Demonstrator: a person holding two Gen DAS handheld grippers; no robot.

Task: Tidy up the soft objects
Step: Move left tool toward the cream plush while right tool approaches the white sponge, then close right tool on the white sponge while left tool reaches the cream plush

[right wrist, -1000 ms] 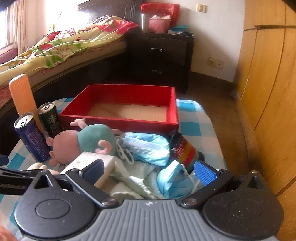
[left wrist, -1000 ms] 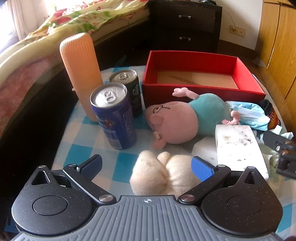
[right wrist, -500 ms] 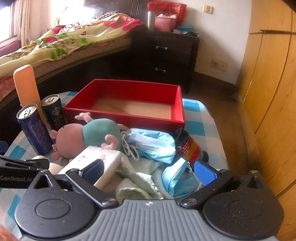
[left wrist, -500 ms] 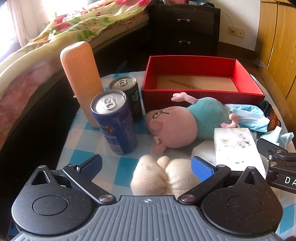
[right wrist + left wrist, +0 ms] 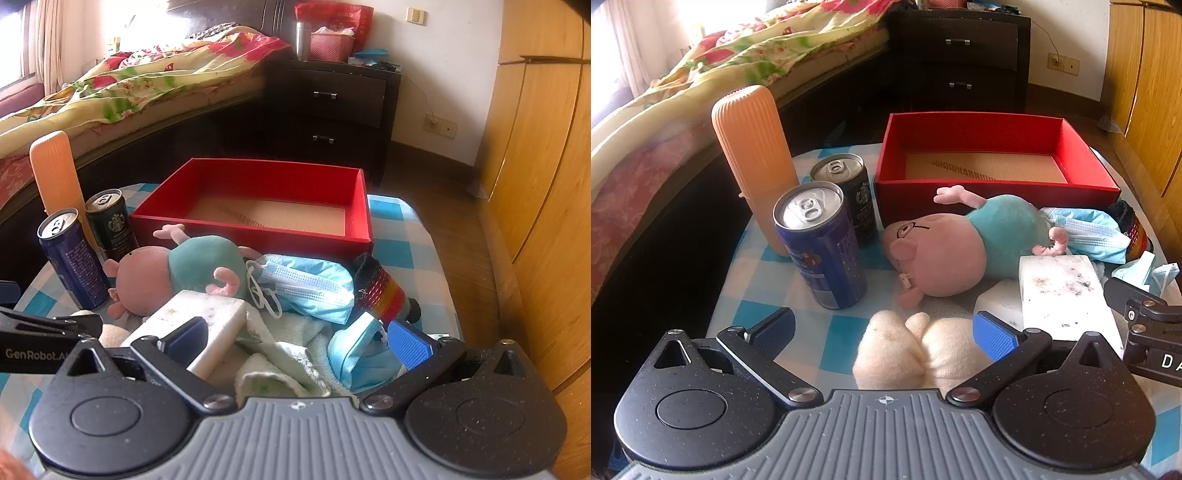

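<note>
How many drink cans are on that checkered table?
2. The blue can stands nearest the left gripper; the black can stands just behind it, beside the orange ribbed container. More could hide behind the clutter.

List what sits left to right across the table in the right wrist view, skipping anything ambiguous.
Orange ribbed case → blue can → dark can → pink plush pig → blue face mask → striped knit item.
</note>
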